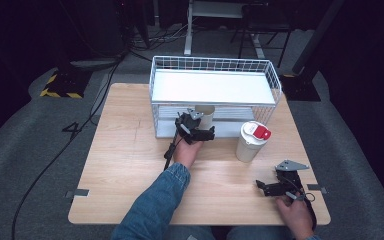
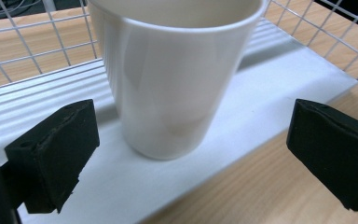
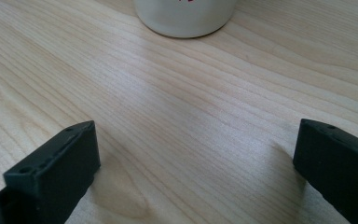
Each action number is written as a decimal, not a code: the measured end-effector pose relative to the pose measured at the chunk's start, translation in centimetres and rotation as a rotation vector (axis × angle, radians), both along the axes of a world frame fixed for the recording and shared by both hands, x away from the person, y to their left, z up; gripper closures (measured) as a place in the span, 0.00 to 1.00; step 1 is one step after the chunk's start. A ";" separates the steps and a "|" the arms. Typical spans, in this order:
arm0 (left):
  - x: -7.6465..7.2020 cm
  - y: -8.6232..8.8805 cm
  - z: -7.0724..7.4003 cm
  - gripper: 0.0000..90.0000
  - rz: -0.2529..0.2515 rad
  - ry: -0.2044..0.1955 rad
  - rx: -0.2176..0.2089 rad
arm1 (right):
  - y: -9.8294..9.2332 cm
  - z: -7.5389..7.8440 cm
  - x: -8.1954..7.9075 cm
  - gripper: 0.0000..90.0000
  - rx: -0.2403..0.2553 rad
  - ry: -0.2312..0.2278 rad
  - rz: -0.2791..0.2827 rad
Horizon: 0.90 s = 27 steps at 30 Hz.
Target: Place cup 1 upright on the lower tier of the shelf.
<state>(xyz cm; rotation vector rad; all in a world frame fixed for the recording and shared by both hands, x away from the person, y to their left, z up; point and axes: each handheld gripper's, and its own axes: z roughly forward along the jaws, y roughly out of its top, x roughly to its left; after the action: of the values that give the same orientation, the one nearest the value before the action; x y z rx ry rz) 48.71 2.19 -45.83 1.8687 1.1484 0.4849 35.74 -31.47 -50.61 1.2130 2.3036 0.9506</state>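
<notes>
White tapered paper cup: upright on the lower white shelf of the white wire rack at the far side of the light wooden worktop; left claw wide, its black pads either side of the cup base and clear of it. Right claw: wide, empty, low over the worktop's near right corner. White lidded tumbler with red flip cap: upright on the worktop just ahead of the right claw.

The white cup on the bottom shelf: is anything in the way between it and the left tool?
No. The left tool is open right in front of the white cup, with bare shelf board between them and nothing visible blocking.
</notes>
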 end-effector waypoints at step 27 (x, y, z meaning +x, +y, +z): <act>-7.5 4.0 4.3 0.05 -0.097 -0.101 0.030 | 0.2 0.0 0.1 0.00 0.001 0.000 -0.001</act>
<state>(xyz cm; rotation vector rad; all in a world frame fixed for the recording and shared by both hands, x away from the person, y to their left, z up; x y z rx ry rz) 41.22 6.23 -41.53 1.8938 0.9835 0.5378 35.80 -31.30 -50.62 1.2144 2.3031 0.9517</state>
